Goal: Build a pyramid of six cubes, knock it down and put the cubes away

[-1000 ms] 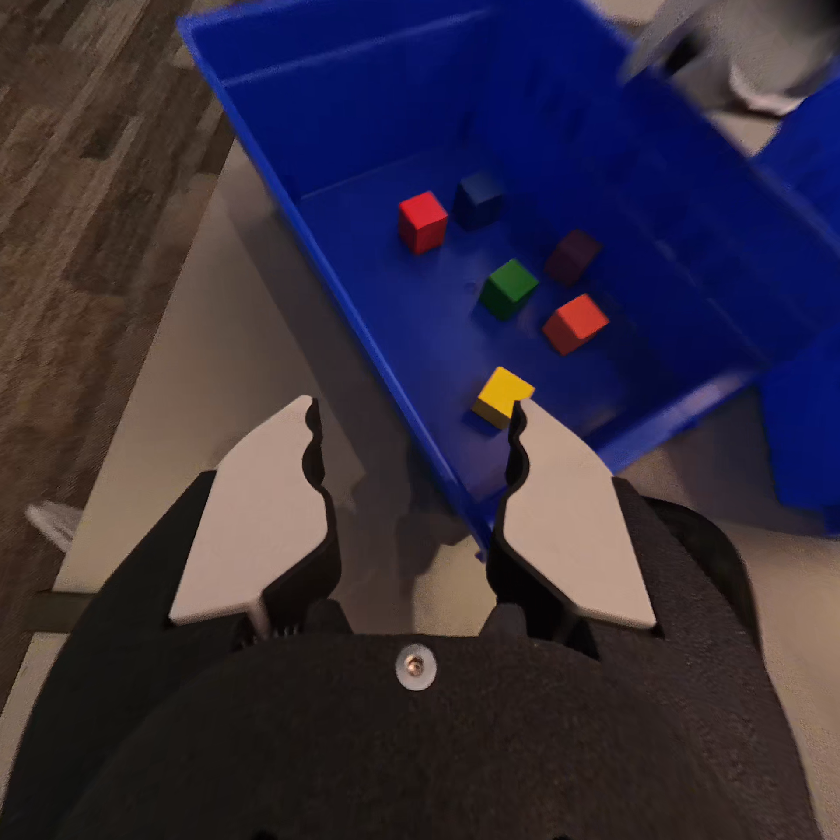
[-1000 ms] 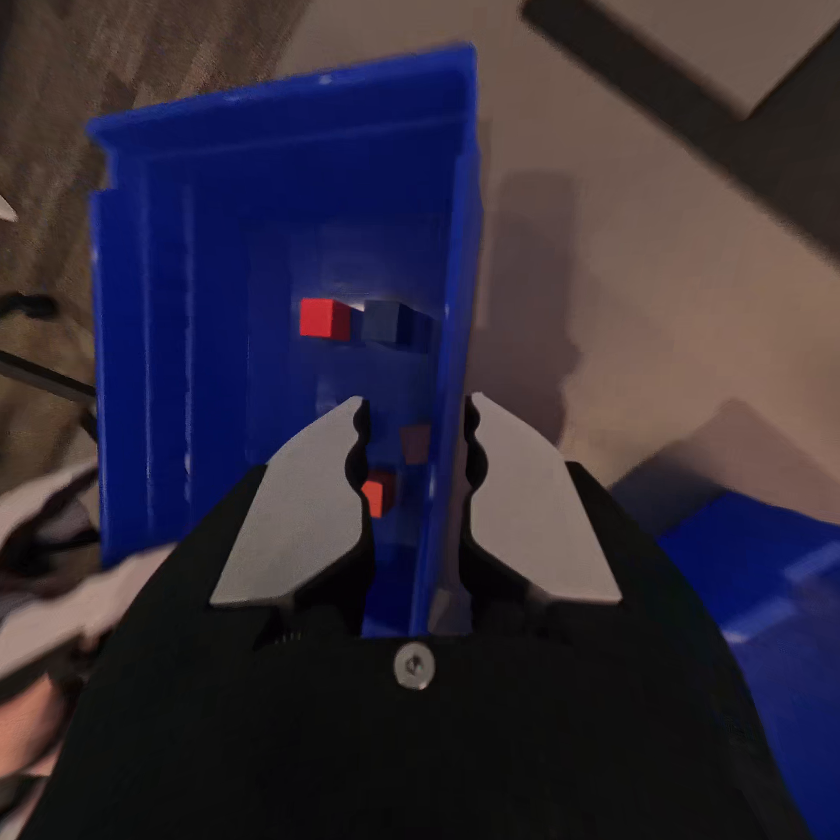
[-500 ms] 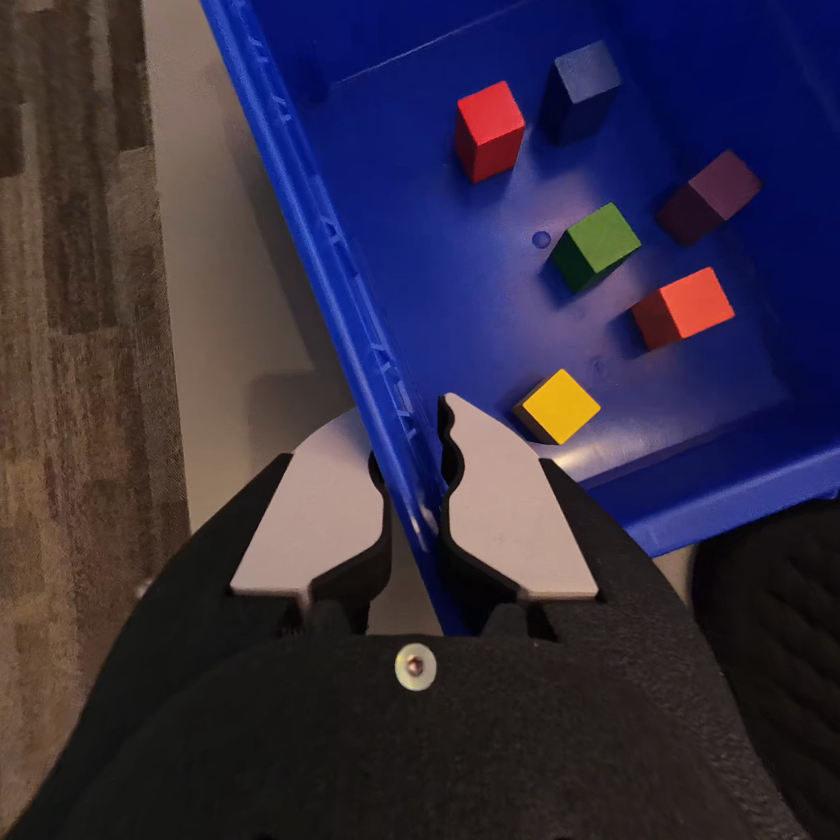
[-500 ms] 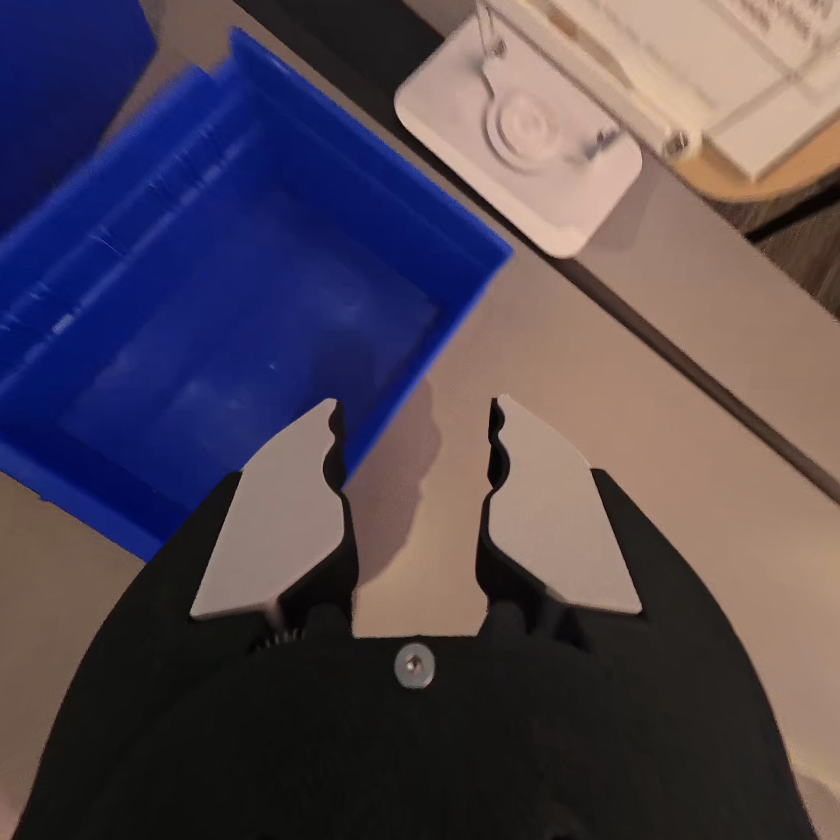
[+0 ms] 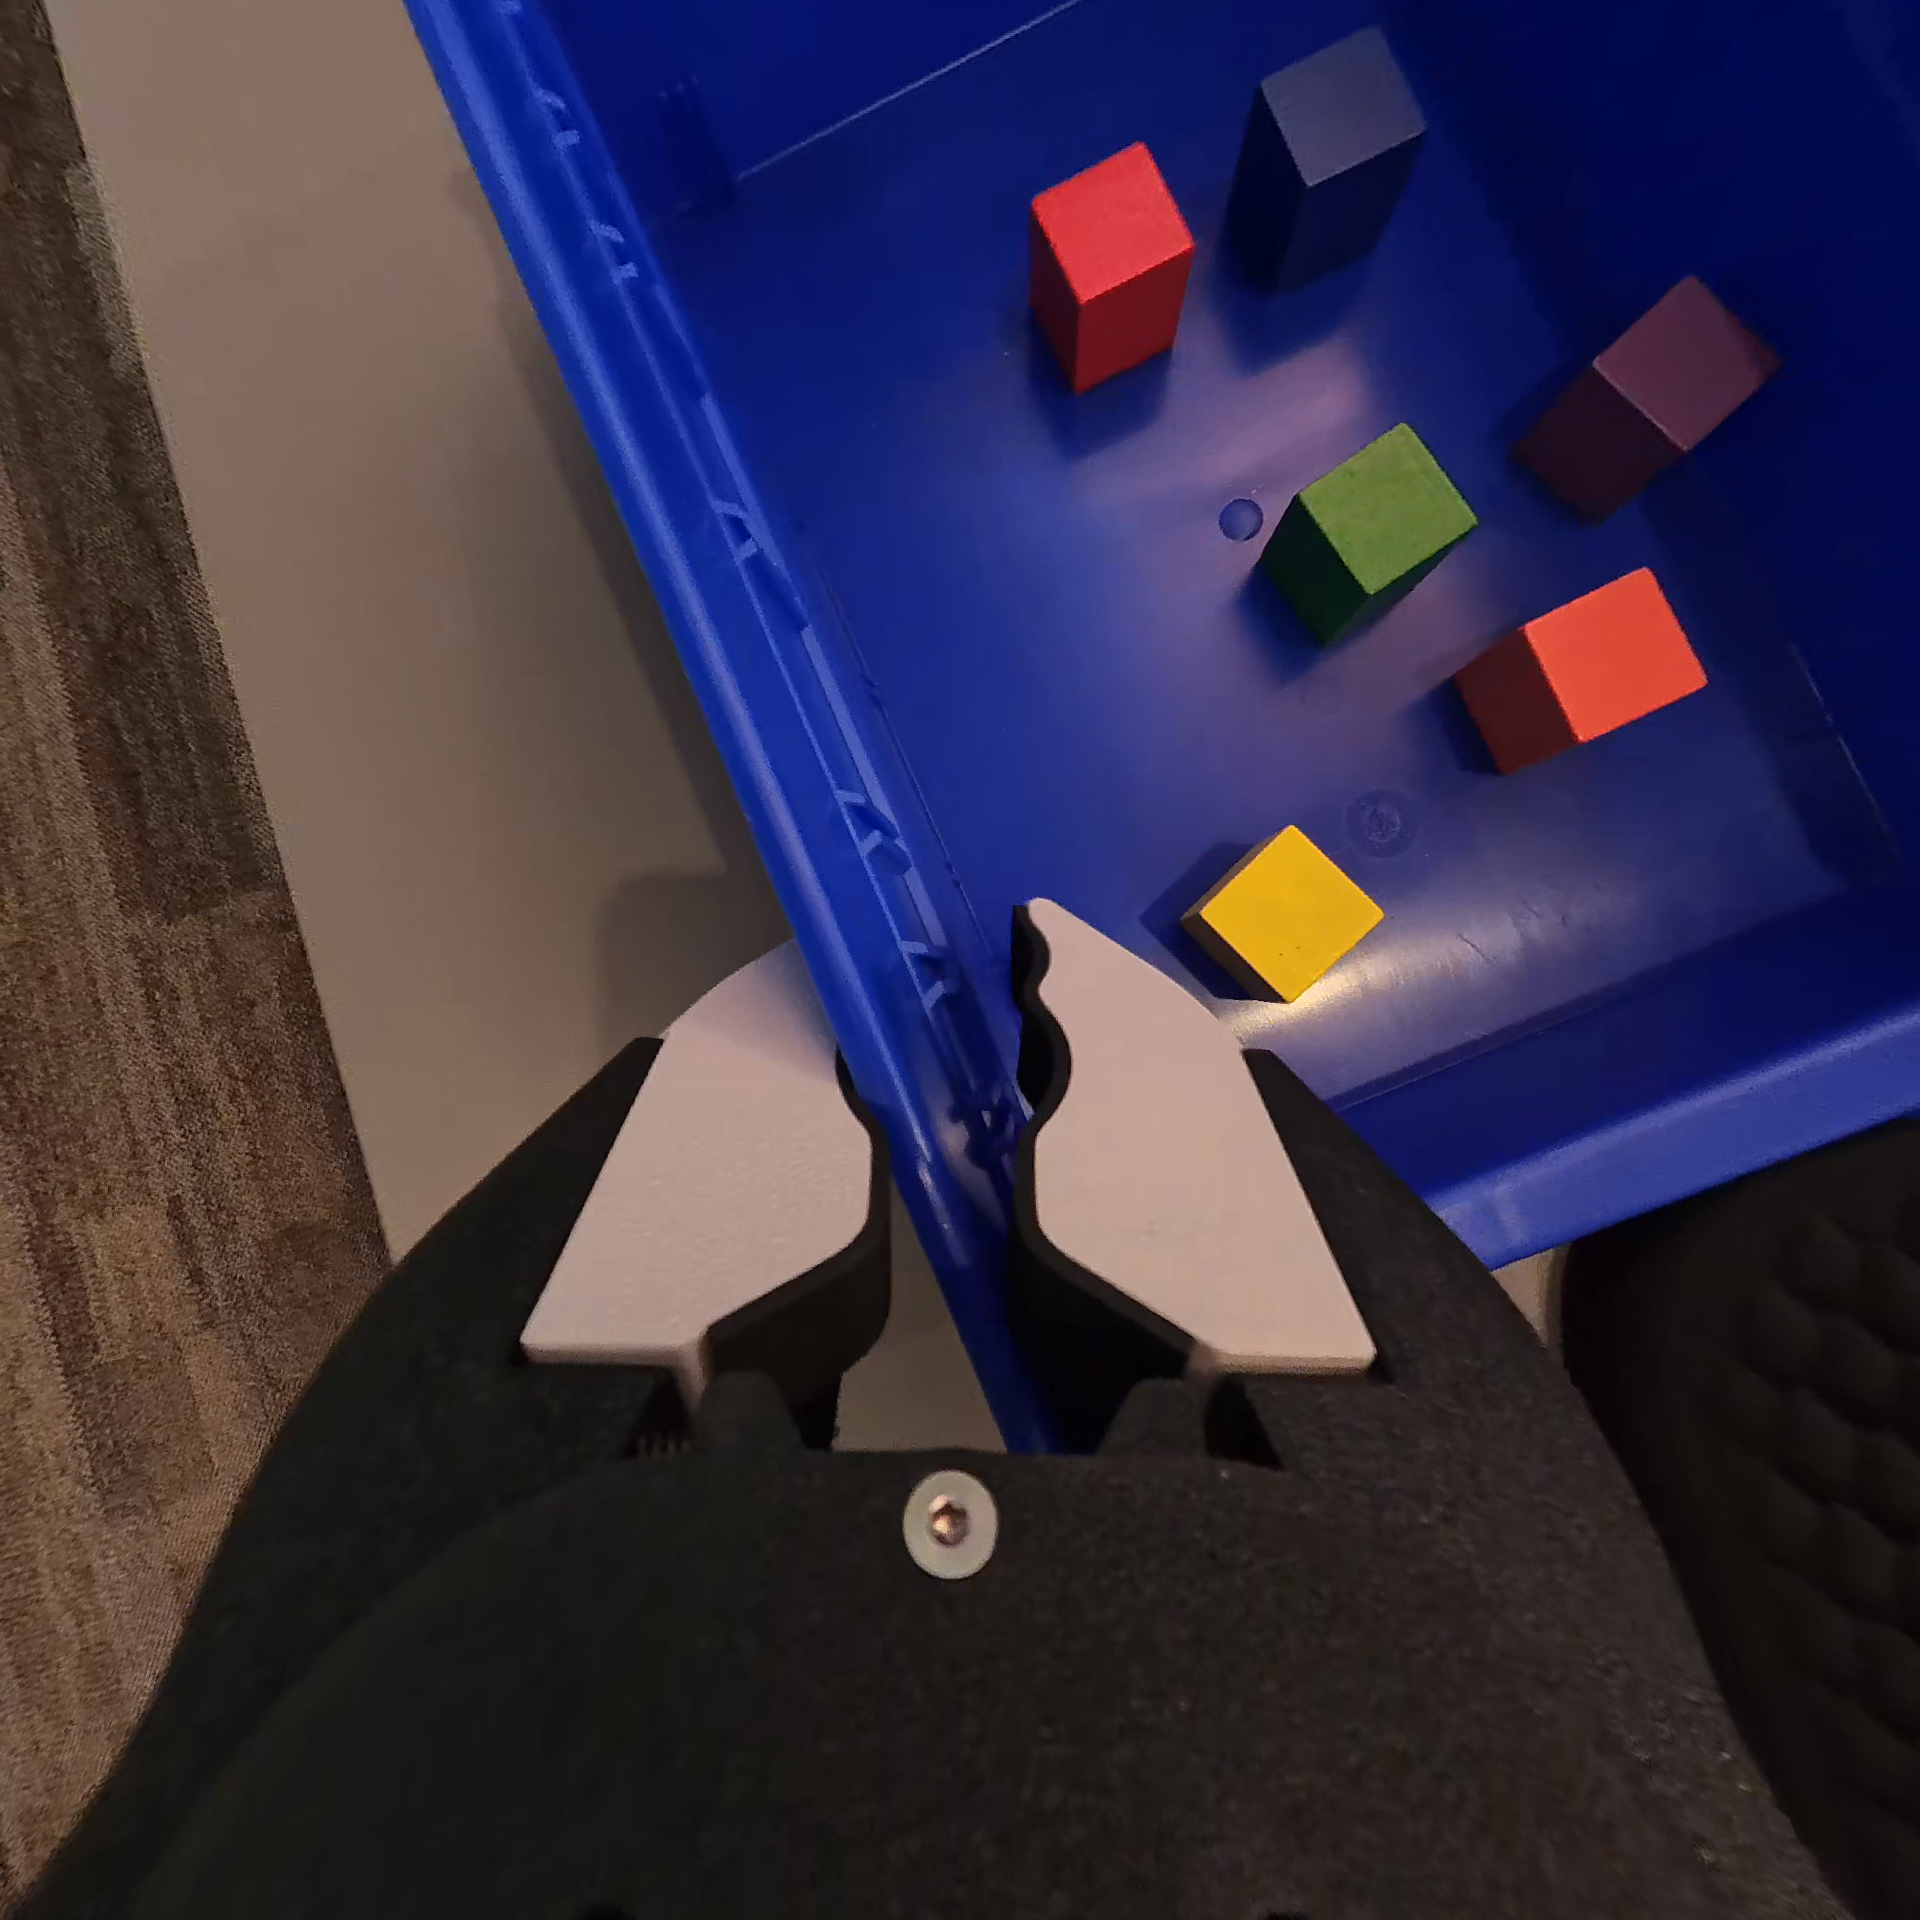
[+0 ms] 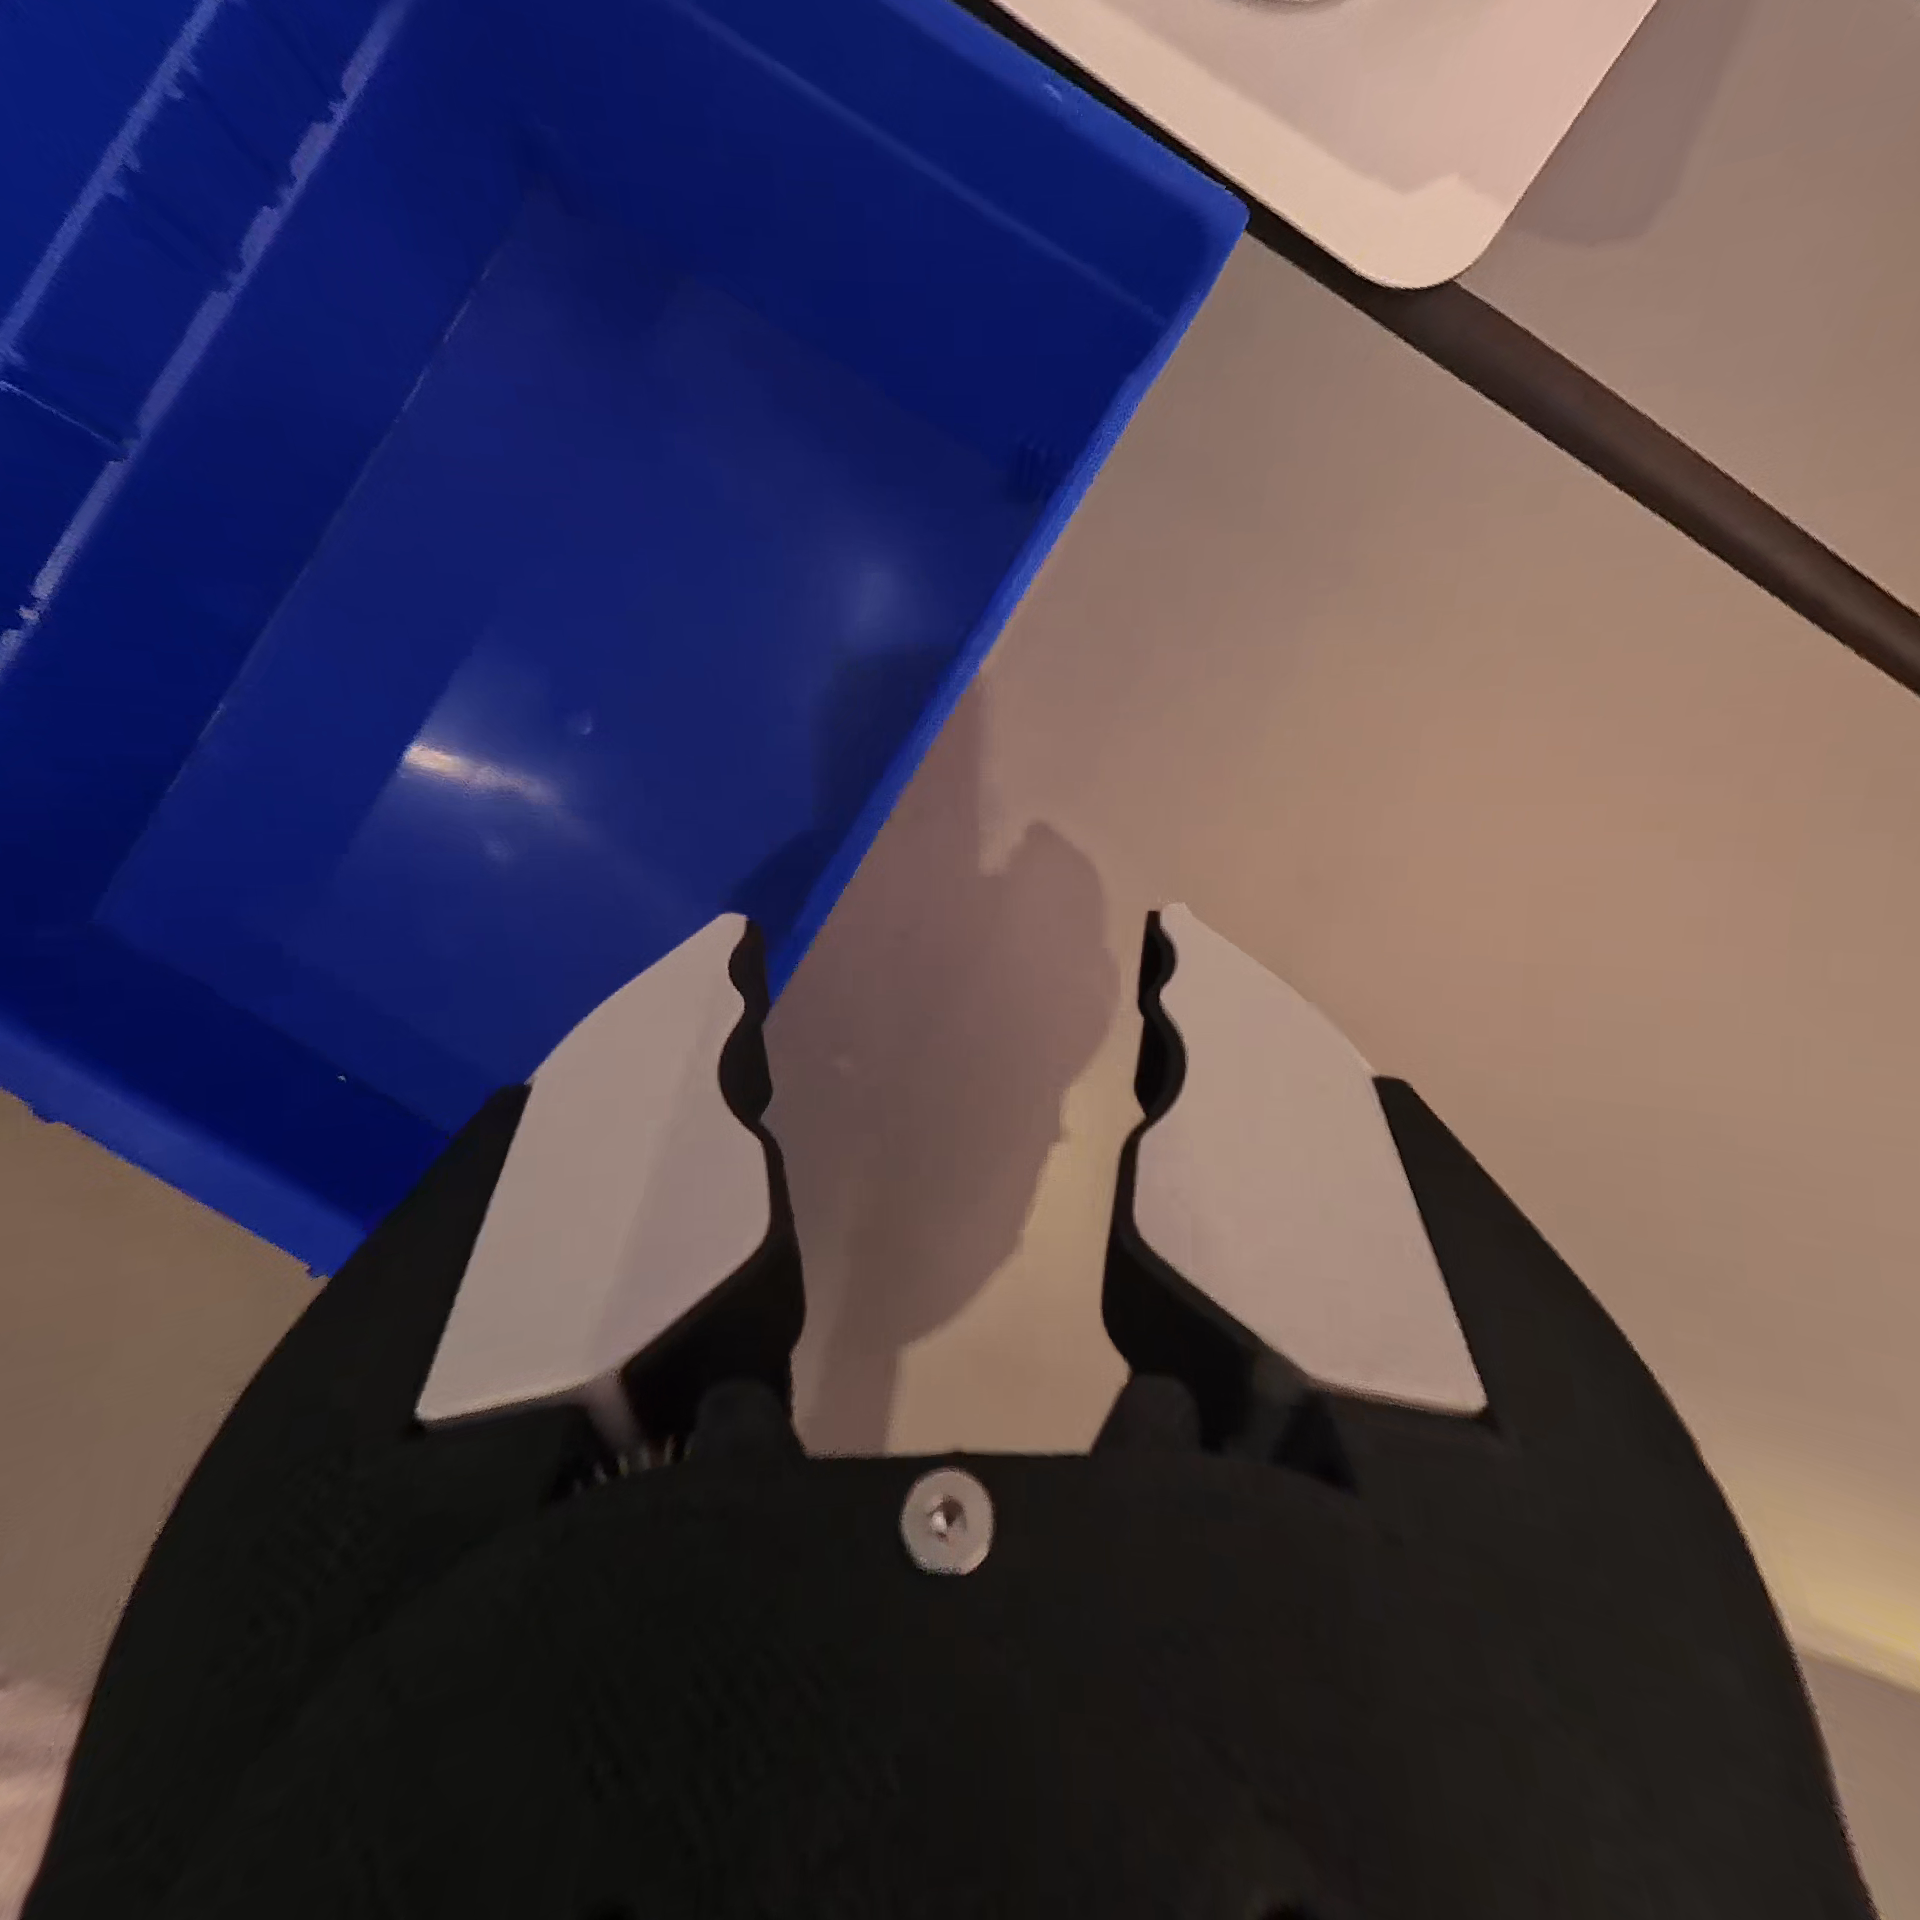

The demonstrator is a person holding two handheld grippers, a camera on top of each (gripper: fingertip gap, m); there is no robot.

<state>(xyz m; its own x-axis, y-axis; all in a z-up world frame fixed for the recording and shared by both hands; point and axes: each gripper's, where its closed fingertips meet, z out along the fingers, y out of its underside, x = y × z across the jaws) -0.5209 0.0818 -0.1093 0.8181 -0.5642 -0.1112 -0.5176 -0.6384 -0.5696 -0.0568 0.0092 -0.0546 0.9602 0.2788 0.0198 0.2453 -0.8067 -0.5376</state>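
You are working over a beige table point(image 6: 1455, 779), your left gripper point(image 5: 940, 997) pinching the blue bin's point(image 5: 790, 644) side wall, your right gripper point(image 6: 951, 987) spread beside an empty second bin point(image 6: 623, 499), six cubes point(image 5: 1371, 525) lying scattered inside the first.

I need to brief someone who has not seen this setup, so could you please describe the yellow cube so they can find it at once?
Start at the blue bin whose side wall the left tongs clamp. Six cubes lie on its floor; the yellow cube is the one nearest the tongs, by the bin's near corner. It alone is yellow, apart from the orange cube and green cube beyond.
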